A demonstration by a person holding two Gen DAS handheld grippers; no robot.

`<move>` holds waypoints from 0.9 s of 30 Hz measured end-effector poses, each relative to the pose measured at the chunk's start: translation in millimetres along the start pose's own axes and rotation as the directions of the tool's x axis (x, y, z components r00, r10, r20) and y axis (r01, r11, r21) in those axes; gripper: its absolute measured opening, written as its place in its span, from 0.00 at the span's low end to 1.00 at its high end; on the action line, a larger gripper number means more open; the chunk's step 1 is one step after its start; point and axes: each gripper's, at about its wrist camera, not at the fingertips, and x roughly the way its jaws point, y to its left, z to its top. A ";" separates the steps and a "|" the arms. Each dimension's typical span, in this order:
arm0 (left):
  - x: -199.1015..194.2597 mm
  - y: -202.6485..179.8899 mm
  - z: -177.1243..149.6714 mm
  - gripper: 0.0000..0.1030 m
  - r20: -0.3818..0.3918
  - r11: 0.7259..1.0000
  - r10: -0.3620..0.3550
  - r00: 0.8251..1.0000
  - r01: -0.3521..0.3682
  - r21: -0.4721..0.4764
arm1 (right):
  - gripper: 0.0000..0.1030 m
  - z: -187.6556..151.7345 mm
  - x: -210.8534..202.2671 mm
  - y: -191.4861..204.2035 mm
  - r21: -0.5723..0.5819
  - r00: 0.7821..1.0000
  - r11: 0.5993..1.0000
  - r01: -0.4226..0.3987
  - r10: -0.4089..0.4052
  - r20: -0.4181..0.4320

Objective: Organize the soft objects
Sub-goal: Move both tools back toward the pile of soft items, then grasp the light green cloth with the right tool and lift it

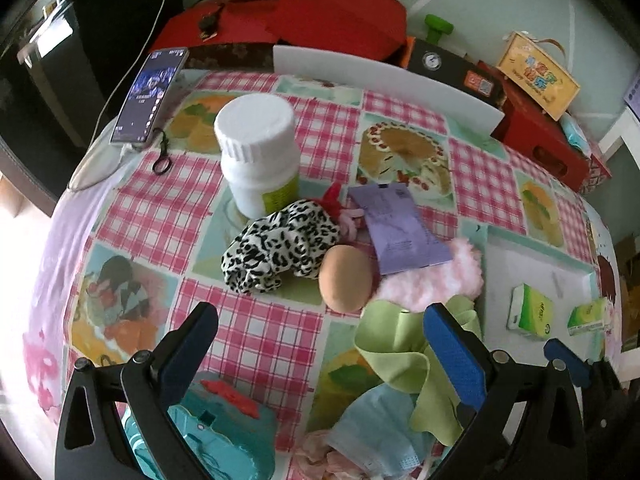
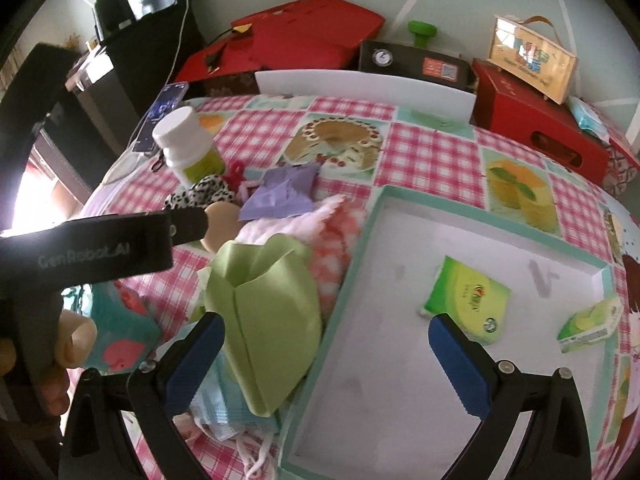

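A white tray with a teal rim lies at the right and holds two green tissue packs; it also shows in the left wrist view. Left of it lie a green cloth, a fluffy pink cloth, a blue face mask, a leopard-print scrunchie and a purple packet. My left gripper is open over the tablecloth, its right finger on the green cloth. My right gripper is open, empty, straddling the tray's left rim.
A tan egg-shaped ball, a white pill bottle, a phone and a teal toy sit on the checked tablecloth. A white board stands at the back before red boxes.
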 end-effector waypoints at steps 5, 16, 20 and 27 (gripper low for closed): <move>4.4 5.7 0.6 0.99 -0.017 1.000 0.020 1.000 -0.020 -0.015 | 1.00 -1.4 4.6 11.2 -0.028 1.000 1.000 -0.010 0.010 0.001; 4.8 13.0 2.2 0.99 -0.022 0.999 0.008 1.000 -0.009 -0.048 | 0.71 -3.6 16.4 28.9 -0.079 0.999 0.996 -0.047 0.047 -0.007; 7.4 12.0 2.1 0.99 -0.028 0.999 0.006 1.000 -0.007 -0.047 | 0.67 -4.5 24.3 36.4 -0.108 0.998 0.993 -0.054 0.052 -0.019; 10.2 13.8 2.0 0.99 -0.035 0.998 0.001 0.999 -0.003 -0.061 | 0.52 -8.5 40.8 39.4 -0.119 0.997 0.991 -0.063 0.056 -0.056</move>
